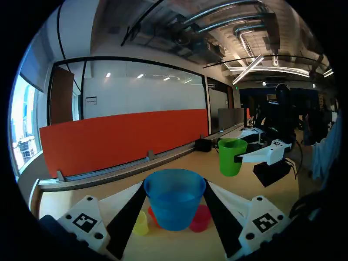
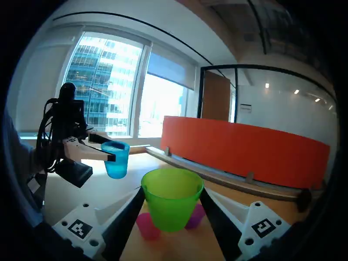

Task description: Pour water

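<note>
Blue translucent tapered plastic cup [image 1: 174, 204], upright, pinched in the left tongs [image 1: 174, 187]; smooth green plastic cup [image 2: 172, 204] pinched in the right tongs [image 2: 172, 192], apart, above the wooden surface [image 1: 187, 163].

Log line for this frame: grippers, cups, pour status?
left gripper: shut on blue plastic cup, upright, water inside | right gripper: shut on green plastic cup, upright | cups apart | pour: not started

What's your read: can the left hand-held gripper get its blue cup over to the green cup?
Probably yes: the right hand-held gripper holds the green cup up, and open air lies between it and the blue cup.
</note>
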Motion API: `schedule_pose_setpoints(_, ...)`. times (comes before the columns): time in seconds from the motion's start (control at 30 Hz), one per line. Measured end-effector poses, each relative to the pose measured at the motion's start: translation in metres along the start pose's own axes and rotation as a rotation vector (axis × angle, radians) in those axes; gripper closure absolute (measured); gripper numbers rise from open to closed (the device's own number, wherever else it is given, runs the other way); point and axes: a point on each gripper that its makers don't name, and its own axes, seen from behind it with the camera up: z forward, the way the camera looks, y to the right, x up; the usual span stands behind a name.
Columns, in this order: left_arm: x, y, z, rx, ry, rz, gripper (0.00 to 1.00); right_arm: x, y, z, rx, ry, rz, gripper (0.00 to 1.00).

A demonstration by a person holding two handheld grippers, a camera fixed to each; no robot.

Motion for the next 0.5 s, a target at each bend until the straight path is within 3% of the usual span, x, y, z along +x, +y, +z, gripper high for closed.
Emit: schedule_pose_setpoints(0.5,0.026,0.001,-0.003,0.004,0.046,0.049,0.12,-0.003,-0.022,0.009,0.051,0.003,-0.001,0.08)
